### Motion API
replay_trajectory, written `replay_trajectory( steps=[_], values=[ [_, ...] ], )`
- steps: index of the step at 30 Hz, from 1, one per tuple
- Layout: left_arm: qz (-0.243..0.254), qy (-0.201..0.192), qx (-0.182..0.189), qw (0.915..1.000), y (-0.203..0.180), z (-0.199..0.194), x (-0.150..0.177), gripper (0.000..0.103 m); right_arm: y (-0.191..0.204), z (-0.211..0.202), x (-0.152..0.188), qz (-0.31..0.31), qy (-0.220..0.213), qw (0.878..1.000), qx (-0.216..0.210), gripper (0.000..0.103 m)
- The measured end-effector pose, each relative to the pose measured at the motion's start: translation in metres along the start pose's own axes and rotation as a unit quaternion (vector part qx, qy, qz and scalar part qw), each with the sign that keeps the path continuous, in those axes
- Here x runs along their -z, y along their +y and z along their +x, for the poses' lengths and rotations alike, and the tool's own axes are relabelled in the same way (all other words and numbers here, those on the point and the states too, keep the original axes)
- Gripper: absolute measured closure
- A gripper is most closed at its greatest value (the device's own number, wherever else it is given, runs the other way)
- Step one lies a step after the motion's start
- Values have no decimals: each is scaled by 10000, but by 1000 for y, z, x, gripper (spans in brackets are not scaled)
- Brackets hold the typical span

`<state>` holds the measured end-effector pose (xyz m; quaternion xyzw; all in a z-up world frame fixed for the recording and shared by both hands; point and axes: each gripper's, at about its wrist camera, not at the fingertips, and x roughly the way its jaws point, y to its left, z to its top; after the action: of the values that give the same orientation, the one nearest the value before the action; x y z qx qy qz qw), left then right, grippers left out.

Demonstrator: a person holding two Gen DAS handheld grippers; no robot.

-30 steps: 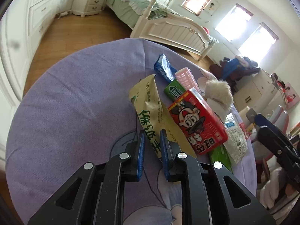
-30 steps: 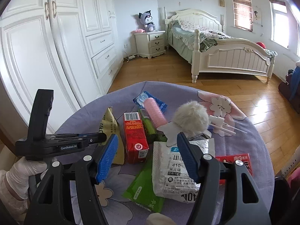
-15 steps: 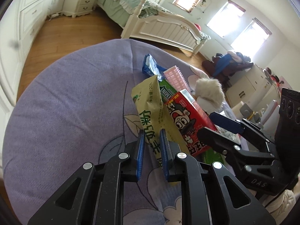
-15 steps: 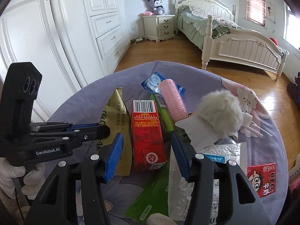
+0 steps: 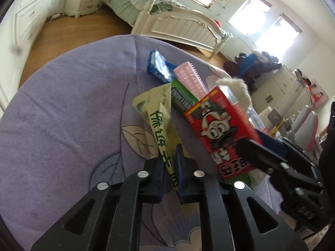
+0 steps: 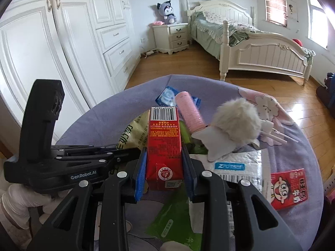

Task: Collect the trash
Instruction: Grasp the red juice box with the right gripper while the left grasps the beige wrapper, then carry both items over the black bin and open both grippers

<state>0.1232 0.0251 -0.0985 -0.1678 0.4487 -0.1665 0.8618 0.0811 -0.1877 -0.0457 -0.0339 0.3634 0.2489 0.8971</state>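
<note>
Left wrist view: the left gripper [image 5: 168,161] has its jaws pressed nearly together, pinching the near end of a yellow-green powder sachet [image 5: 156,113] with green print; the rest of the sachet lies on the round tabletop [image 5: 62,104] under a purple floral cloth. Just right of it the red drink carton [image 5: 219,133] stands tilted, with the right gripper [image 6: 164,167] reaching in from the right edge, blurred. Right wrist view: the right gripper's jaws are closing on the red drink carton, blue pads [image 6: 139,173] against both of its narrow sides, barcode end pointing away. Behind the carton lie a pink hair roller [image 6: 189,110], a blue wrapper [image 6: 167,95] and a green gum pack [image 6: 185,132], close together. To the right a white fluffy pompom [image 6: 236,121] sits on a white card, near a silver mailing pouch [image 6: 240,165] and a flat red wrapper [image 6: 290,188]. A green wrapper [image 6: 171,226] lies under the right gripper. Gloved hand [image 6: 18,200] holds the left gripper at the left edge.
</note>
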Motion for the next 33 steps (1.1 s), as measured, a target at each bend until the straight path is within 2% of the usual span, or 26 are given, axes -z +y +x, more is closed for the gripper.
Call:
replay_trajectory(
  steps=[7,15,23,33],
  values=[
    [361,-504,-19,9981,-30,-24,3,99,-17,-51,14,380,-545,9978,-4,72],
    [1022,-937,7,9903,-99,-50,7,99,-58,-113,38,891,-1291,9860,560,72],
    [1656,-768,286,9828,-175,-32,19,99,-124,-156,77,1586,-1481,9724,863,72],
    [2434,-362,1065,9634,-283,21,52,99,-206,-197,146,2754,-1650,9393,1212,72]
  ],
)
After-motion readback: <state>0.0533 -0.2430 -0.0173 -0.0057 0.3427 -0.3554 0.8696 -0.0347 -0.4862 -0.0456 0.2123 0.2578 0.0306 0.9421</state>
